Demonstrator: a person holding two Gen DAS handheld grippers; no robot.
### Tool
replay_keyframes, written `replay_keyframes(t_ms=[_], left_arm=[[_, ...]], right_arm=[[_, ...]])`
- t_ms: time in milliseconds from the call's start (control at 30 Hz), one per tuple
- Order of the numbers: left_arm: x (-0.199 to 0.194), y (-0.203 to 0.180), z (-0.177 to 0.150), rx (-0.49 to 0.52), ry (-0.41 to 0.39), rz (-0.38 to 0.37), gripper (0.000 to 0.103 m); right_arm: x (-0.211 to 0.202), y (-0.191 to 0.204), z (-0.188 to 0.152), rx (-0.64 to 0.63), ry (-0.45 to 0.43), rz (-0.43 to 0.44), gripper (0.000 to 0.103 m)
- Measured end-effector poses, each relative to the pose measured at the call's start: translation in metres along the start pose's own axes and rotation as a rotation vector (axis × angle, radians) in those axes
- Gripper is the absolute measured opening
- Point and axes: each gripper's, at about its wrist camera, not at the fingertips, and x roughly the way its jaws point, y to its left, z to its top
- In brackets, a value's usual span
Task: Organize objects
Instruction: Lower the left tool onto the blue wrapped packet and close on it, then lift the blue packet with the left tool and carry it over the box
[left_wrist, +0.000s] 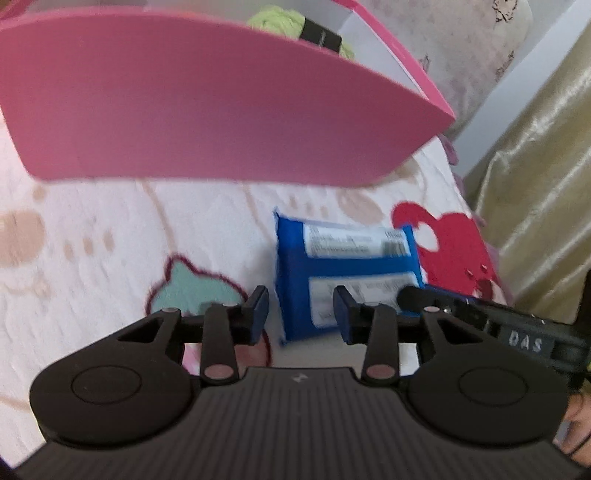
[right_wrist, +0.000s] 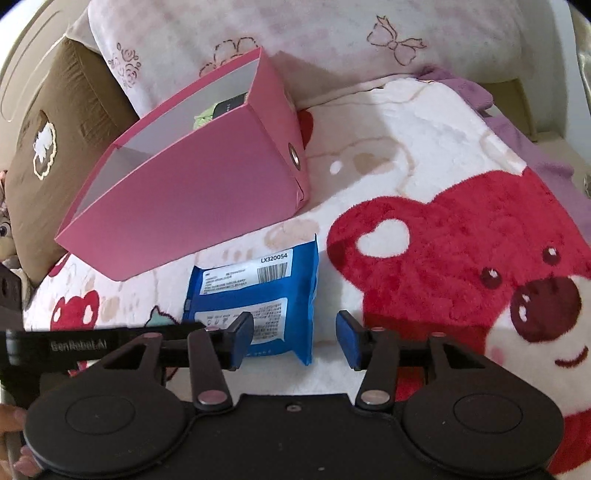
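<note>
Left gripper (left_wrist: 301, 314) was open, jaws parted wide with nothing between them, hovering over the blanket (left_wrist: 110, 236) just short of the blue packet (left_wrist: 347, 273). Left wrist view was motion-blurred. Packet lay flat on the blanket, label side up, text unreadable here. Pink box (left_wrist: 207, 110) filled the top of this view, near wall towards the camera, a green item (left_wrist: 280, 20) with a black label poking above its rim. Right gripper's arm (left_wrist: 509, 328) came in from the right edge, its tip over the packet's right side. Gold curtain (left_wrist: 535, 166) hung at the far right; only this view showed it.

Right gripper (right_wrist: 295, 338) was also open, jaws wide, holding nothing, low over the packet's (right_wrist: 258, 299) near end, left finger (right_wrist: 240, 339) overlapping it. Right wrist view was sharp: barcode and "LX320054" readable. Box (right_wrist: 192, 184) sat beyond the packet, towards the blanket's far-left part, open top, white inside, metal eyelet on its end wall, green item (right_wrist: 205, 116) inside. Only this view showed the big red bear print (right_wrist: 461, 251) right of the packet, the brown cushion (right_wrist: 62, 140) at left and the pale pillow (right_wrist: 295, 33) behind the box. Left gripper's arm (right_wrist: 92, 343) crossed in from the left edge.
</note>
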Motion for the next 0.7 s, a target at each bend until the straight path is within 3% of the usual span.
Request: replay_keyframes(t_ms=[33,100,167,467,700], left_arm=[[0.002,-0.001,0.002,0.005,-0.003,0.007,0.037],[0.005,0.004,0.004,-0.042,0.005,-0.030,0.034],[0.008,0.007,0.003,-0.068,0.006,-0.056,0.030],[0.013,-0.002,-0.002,-0.115,-0.025,0.013,0.029],[0.002,-0.015,-0.010,-0.057,-0.030,0.015,0.027]], right_arm=[[0.002,0.001,0.000,0.000,0.003,0.004,0.053],[0.005,0.005,0.001,-0.008,0.009,0.022,0.040],[0.007,0.011,0.001,-0.050,0.003,-0.006,0.037],[0.011,0.014,-0.009,-0.038,-0.040,-0.049,0.039],[0.003,0.022,-0.011,-0.053,-0.030,-0.052,0.036]])
